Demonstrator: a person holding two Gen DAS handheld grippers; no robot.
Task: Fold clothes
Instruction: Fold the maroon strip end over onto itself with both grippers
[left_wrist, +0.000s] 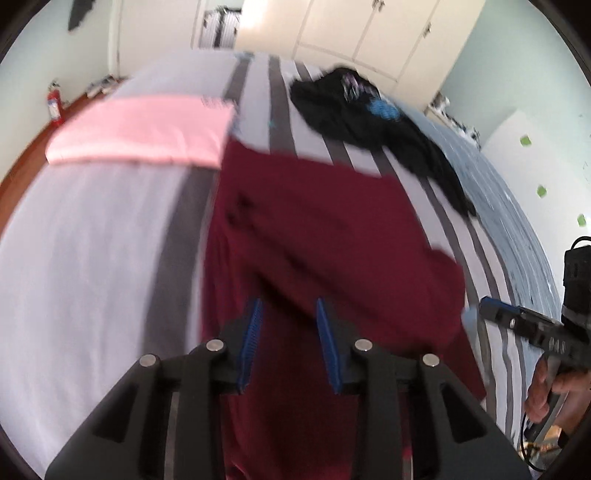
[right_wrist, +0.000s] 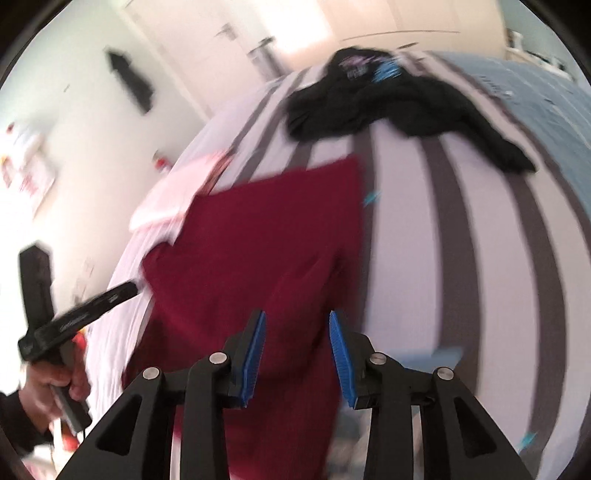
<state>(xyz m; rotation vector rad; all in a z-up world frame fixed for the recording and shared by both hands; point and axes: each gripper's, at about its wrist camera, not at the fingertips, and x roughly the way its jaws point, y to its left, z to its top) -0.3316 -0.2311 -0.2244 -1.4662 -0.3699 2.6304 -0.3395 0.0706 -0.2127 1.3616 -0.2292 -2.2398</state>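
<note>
A dark red garment lies spread on the striped bed, also in the right wrist view. My left gripper hovers over its near part, open, blue pads apart with nothing pinched. My right gripper hangs above the garment's right edge, open too, nothing between its pads. The right gripper also shows at the right edge of the left wrist view; the left one, held by a hand, shows at the left of the right wrist view. Both views are blurred.
A folded pink garment lies at the bed's far left. A crumpled black garment with blue print lies at the far right. White and grey striped bedspread covers the bed. Cupboards stand behind; a red fire extinguisher stands by the wall.
</note>
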